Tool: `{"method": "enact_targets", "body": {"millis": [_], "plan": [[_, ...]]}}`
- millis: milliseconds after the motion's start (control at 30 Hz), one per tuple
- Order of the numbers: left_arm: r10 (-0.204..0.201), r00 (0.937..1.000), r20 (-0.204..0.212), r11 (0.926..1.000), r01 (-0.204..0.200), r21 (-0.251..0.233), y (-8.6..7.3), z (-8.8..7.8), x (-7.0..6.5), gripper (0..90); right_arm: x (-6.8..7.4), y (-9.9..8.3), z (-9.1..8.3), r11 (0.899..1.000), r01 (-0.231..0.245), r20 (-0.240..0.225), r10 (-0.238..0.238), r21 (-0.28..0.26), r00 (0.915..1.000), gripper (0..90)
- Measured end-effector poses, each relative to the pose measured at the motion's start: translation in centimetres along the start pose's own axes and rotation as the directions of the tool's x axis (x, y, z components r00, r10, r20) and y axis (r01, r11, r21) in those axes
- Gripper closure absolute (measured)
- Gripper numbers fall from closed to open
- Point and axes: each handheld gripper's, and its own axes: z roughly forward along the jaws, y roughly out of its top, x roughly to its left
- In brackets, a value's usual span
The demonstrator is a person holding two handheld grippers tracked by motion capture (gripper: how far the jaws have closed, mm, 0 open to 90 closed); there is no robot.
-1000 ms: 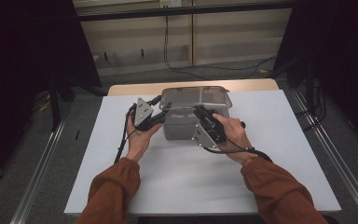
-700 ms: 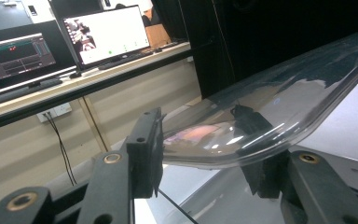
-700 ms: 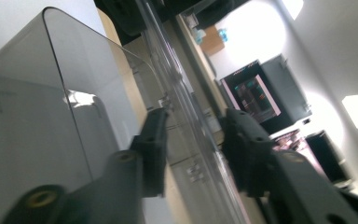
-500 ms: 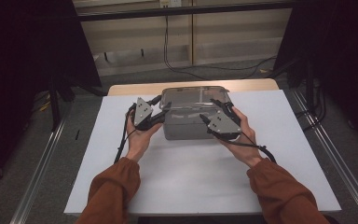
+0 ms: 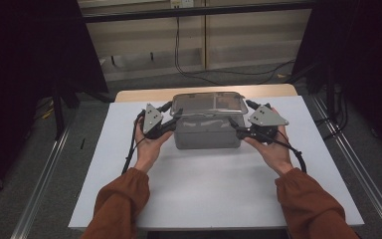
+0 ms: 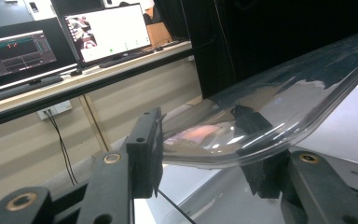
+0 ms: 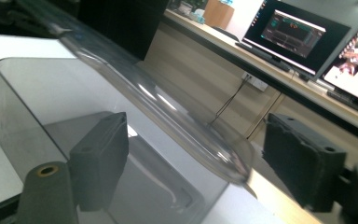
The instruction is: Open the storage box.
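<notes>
A smoky grey see-through box [image 5: 206,133] stands on the white table top [image 5: 204,189], covered by a clear lid [image 5: 209,103]. My left gripper [image 5: 171,119] is at the lid's left end. In the left gripper view its pads [image 6: 145,148] are closed on the lid's curved rim [image 6: 270,107]. My right gripper [image 5: 236,127] is at the box's right end. Its jaws have just been opening. In the right gripper view they stand wide on either side of the lid's edge [image 7: 168,112], and neither pad [image 7: 100,156] touches it. The box wall [image 7: 37,102] lies below.
The table has metal rails [image 5: 45,174] along both sides and dark floor beyond. A wooden strip [image 5: 144,94] runs behind the box. Behind it are a wall ledge and hanging cables [image 5: 179,45]. Monitors [image 6: 107,30] sit on a bench in the gripper views.
The right hand has slid from the box's front to its right end, and its jaws have spread apart. The left hand and the box have stayed put.
</notes>
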Motion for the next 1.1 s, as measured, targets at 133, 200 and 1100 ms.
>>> {"method": "enact_targets", "body": {"millis": [133, 200, 1100], "plan": [[-0.001, 1.0000, 0.000, 1.0000, 0.001, 0.002, 0.0, 0.0, 0.0, 52.9, -0.8, -1.2, 0.2, 0.998, -0.053, -0.027, 0.053, 0.020, 0.9982, 8.7], [-0.004, 1.0000, 0.001, 1.0000, 0.004, 0.001, 0.0, 0.0, 0.0, 52.9, -1.1, -1.5, 0.4, 0.996, -0.082, -0.020, 0.083, 0.022, 0.9964, 6.0], [-0.012, 0.9999, -0.008, 0.9999, 0.012, -0.007, 0.4, 0.3, 0.3, 54.3, -3.8, -1.9, 2.9, 0.990, -0.138, -0.074, 0.136, -0.030, 0.9880, 55.6]]}}
